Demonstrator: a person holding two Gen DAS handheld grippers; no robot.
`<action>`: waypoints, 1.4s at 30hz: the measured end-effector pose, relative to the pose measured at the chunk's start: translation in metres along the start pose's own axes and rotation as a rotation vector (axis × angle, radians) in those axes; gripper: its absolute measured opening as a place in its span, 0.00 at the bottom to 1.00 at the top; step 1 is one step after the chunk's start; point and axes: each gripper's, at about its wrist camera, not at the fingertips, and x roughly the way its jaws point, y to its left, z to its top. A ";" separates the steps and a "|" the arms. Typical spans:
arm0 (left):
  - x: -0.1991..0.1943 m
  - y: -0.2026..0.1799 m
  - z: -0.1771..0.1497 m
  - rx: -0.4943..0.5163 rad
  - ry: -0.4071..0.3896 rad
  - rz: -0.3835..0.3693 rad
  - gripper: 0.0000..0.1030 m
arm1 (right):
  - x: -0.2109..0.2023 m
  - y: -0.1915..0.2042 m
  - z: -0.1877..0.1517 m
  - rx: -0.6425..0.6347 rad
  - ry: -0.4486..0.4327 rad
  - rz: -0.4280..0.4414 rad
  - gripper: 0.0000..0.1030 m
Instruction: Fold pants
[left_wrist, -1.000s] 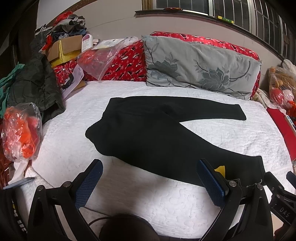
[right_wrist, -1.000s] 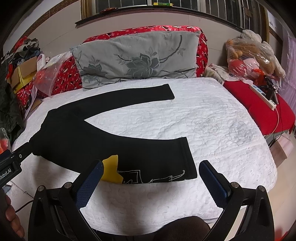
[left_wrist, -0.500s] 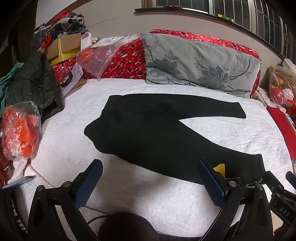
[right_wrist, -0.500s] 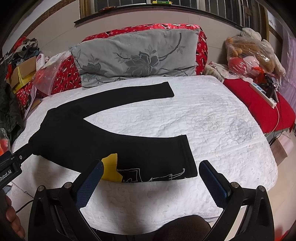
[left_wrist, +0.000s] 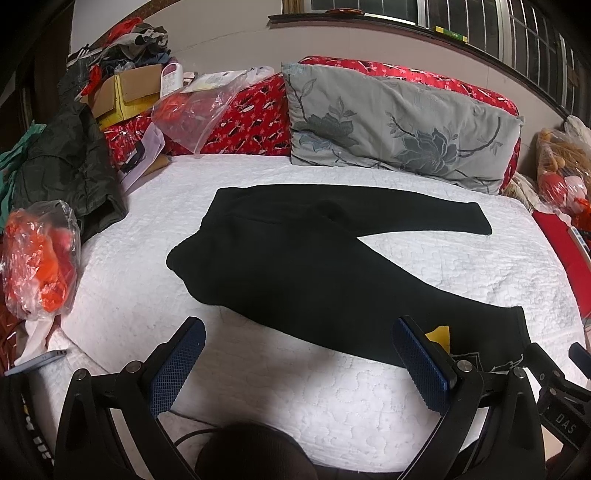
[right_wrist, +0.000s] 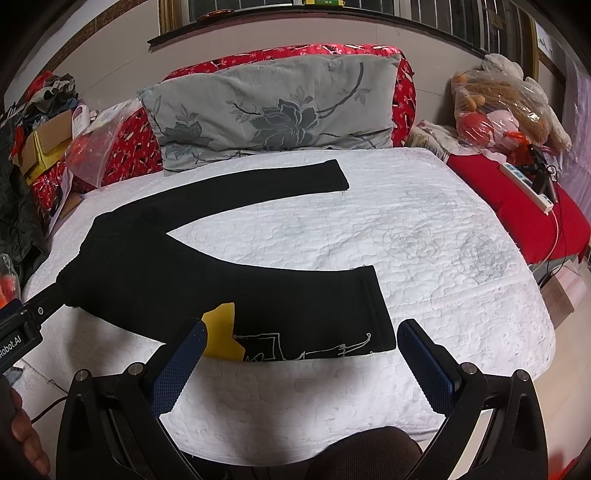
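Observation:
Black pants lie flat on the white quilted bed, legs spread in a V, waistband at the left. The near leg's cuff bears a yellow patch and white line embroidery. The far leg runs toward the pillow. My left gripper is open and empty, above the bed's near edge in front of the near leg. My right gripper is open and empty, just short of the near cuff. The left gripper's body shows at the left edge of the right wrist view.
A grey floral pillow leans on a red headboard cushion. Bags, a box and dark clothes pile at the bed's left. An orange plastic bag and a phone lie near left. A power strip and bagged toys sit right.
Both grippers have edged slightly forward toward the pants; the view shifts a little. Both stay open and the pants have not moved.

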 end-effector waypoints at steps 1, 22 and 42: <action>0.001 0.000 0.000 0.000 0.002 0.000 0.99 | 0.001 0.000 0.000 0.000 0.002 0.001 1.00; 0.045 -0.007 0.030 0.019 0.088 0.031 0.99 | 0.031 -0.007 0.025 0.006 0.058 0.025 1.00; 0.257 0.115 0.236 -0.214 0.418 0.056 0.98 | 0.215 -0.080 0.220 0.046 0.196 -0.008 1.00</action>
